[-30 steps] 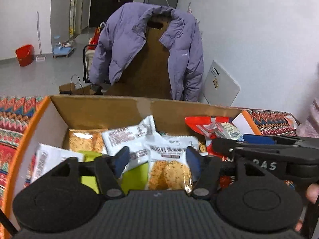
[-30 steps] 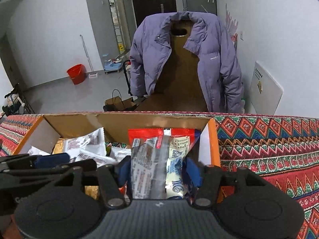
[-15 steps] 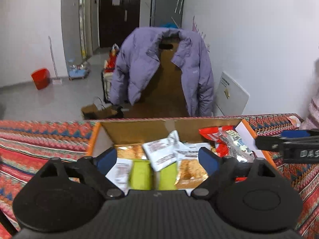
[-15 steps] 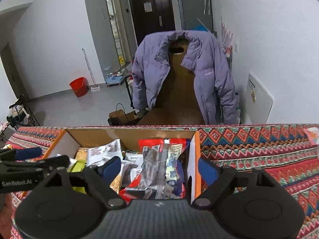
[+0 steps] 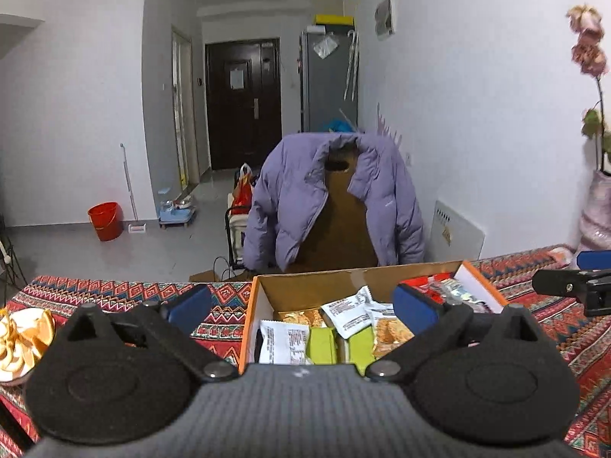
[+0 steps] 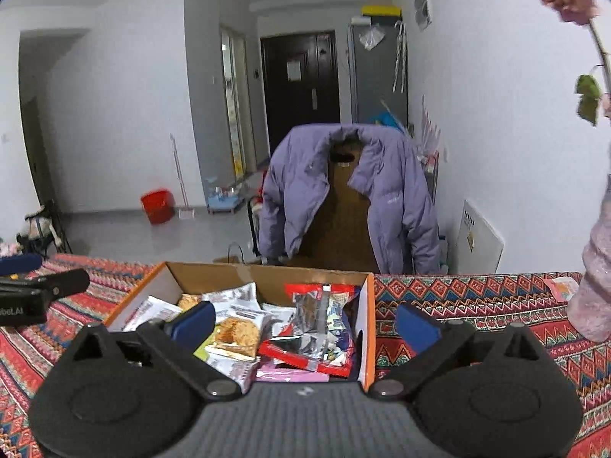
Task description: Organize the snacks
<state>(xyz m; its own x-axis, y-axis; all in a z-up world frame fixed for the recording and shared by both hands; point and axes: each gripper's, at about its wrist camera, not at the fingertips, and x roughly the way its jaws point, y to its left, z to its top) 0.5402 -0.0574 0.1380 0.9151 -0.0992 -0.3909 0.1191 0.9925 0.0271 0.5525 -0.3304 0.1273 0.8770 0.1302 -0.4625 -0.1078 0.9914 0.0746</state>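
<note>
Both tongs [image 5: 301, 307] [image 6: 303, 320] withdrawn, red packet [image 6: 305, 357] right-view only

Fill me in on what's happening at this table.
A person holding two grippers is sorting snacks into a cardboard box on a patterned tablecloth. The left gripper and right gripper both hover over the box, jaws wide open and empty. Snack packets, including a red one, lie inside.

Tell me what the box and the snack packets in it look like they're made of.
Box: likely cardboard, matte brown inside, orange edges, folded flaps. Snack packets: apparently thin plastic or foil film, glossy and crinkled, catching the light.
</note>
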